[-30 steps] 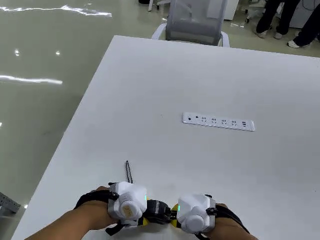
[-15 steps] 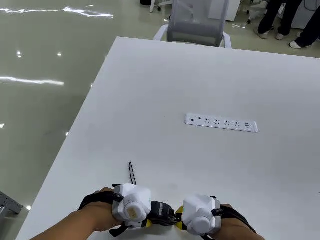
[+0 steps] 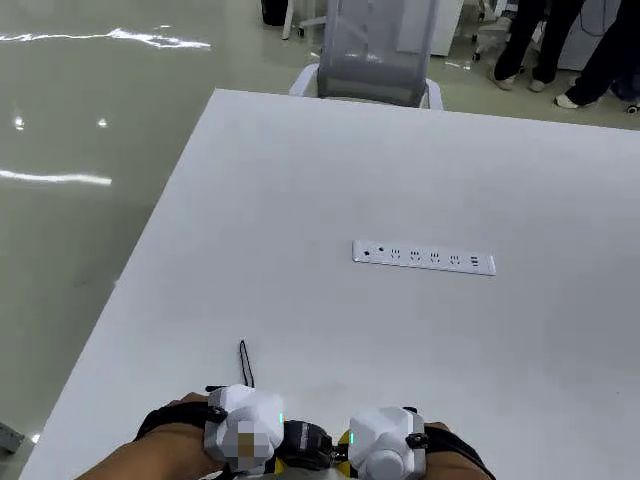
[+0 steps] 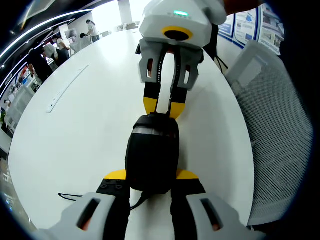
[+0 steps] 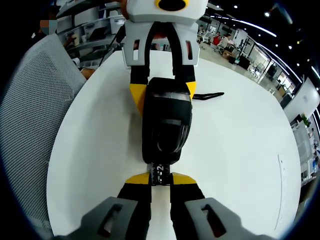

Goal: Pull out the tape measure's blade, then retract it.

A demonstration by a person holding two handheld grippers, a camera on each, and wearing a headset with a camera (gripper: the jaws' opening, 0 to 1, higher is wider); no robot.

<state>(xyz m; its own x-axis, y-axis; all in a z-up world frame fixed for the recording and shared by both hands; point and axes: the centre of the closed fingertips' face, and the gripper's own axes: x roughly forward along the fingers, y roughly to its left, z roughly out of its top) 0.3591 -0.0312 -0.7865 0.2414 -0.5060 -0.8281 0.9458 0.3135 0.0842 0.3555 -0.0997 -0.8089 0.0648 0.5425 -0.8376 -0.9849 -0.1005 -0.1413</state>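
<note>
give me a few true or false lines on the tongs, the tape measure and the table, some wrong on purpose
1. The left tongs are clamped on the tape measure. True.
2. The right tongs are open, away from the blade. False: they are shut on the blade's tip.
3. The blade stretches far across the table. False: just a short bit sticks out of the case.
4. A white power strip lies on the table beyond the tongs. True.

Table (image 3: 300, 200) has loads of free room fwd. Obstacles: power strip (image 3: 423, 257) mid-table, thin black strap (image 3: 244, 362) near the front edge.
</note>
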